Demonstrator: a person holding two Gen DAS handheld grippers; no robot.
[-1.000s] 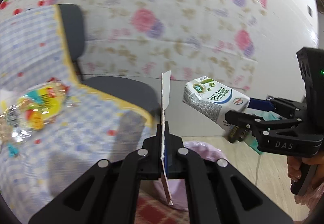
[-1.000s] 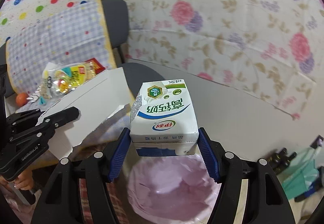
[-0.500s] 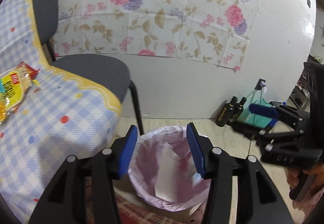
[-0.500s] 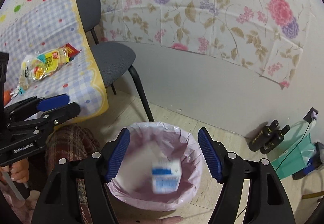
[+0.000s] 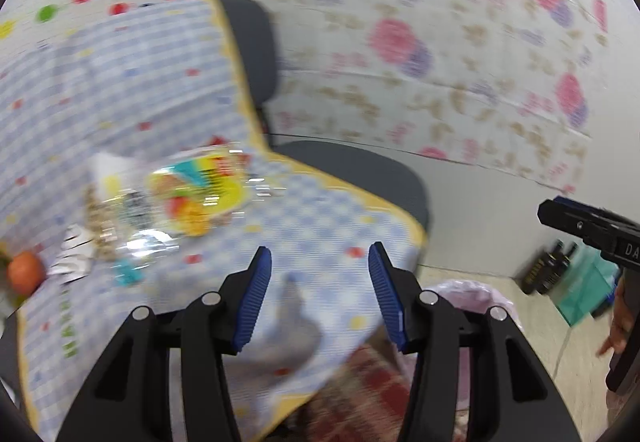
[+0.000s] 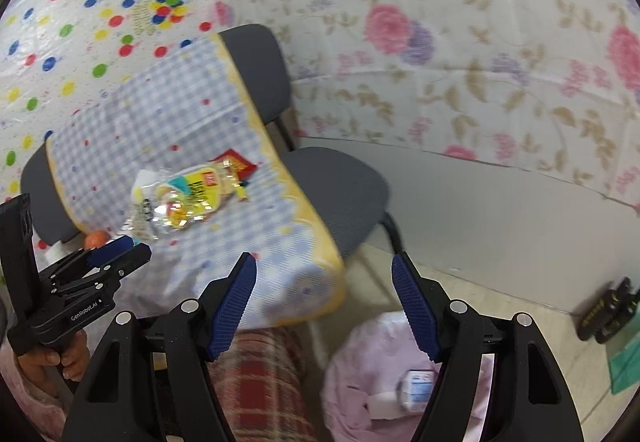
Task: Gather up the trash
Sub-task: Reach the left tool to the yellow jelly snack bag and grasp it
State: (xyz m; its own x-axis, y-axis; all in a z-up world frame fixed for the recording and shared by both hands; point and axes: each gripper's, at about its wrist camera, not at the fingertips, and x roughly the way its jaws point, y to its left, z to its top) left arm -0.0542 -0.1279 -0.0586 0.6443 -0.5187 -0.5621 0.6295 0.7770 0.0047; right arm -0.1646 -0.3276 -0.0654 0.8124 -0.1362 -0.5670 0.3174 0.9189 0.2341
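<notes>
Floral sheeting [image 6: 460, 54] covers the wall behind a grey chair [image 6: 332, 178].

Both wrist cameras look forward and downward from close above the table's [image 5: 328, 226] near corner; both share the snack bag [image 6: 188, 198], chair [image 6: 340, 182] and bin [image 6: 360, 374].

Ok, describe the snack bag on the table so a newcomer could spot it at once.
Find the table with the blue checked cloth beside the grey chair. Near its middle lies the snack bag: clear, shiny plastic with a yellow label, larger than the red packet touching it and the orange nearby.
</notes>
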